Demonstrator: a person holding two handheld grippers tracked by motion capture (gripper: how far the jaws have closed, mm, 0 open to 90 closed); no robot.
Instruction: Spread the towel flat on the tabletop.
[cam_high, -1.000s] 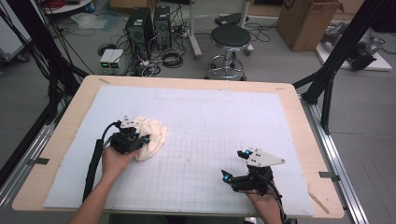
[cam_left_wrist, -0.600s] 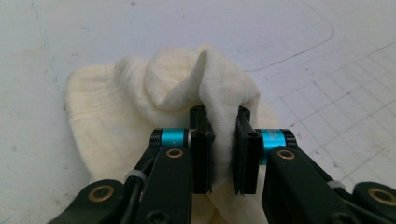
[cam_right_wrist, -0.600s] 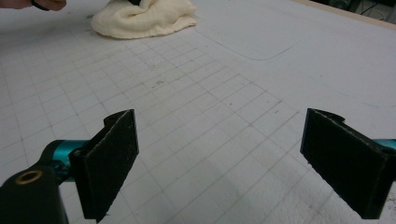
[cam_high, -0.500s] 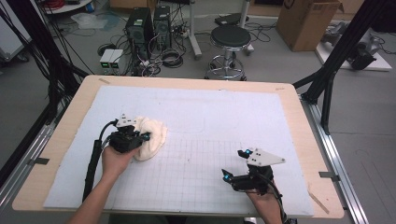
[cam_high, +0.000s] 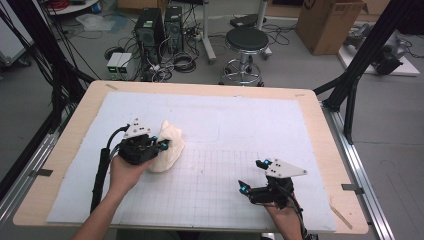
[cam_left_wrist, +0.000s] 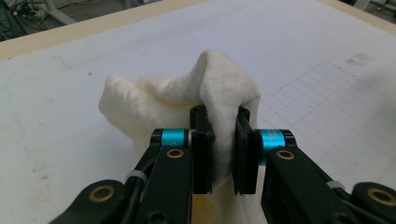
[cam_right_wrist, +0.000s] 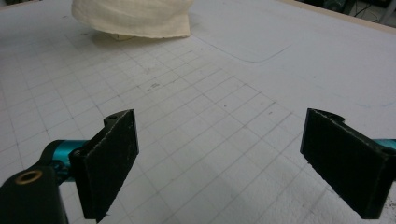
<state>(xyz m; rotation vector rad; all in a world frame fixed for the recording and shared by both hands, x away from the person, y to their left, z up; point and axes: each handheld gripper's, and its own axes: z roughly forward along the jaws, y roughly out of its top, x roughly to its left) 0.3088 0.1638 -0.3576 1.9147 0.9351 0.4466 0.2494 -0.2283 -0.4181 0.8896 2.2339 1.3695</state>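
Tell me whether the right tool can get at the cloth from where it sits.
Probably yes: the right tool is open, and bare mat lies between it and the cloth, though the left tool already grips that cloth.

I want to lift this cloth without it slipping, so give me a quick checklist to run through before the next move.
1. Left claw shut on the cream cloth: ok, a fold is pinched between both jaws.
2. Depth of the grip: ok, the fold runs well down between the pads.
3. Rest of the cloth free to rise: ok, it lies bunched on the white mat with nothing on it.
4. Right claw ready to help: ok, jaws wide open and holding nothing, over the grid.
5. Right claw close enough to take a second corner: not ok, it stands apart from the cloth, nearer the person.
6. Underside of the cloth snag-free: cannot tell.
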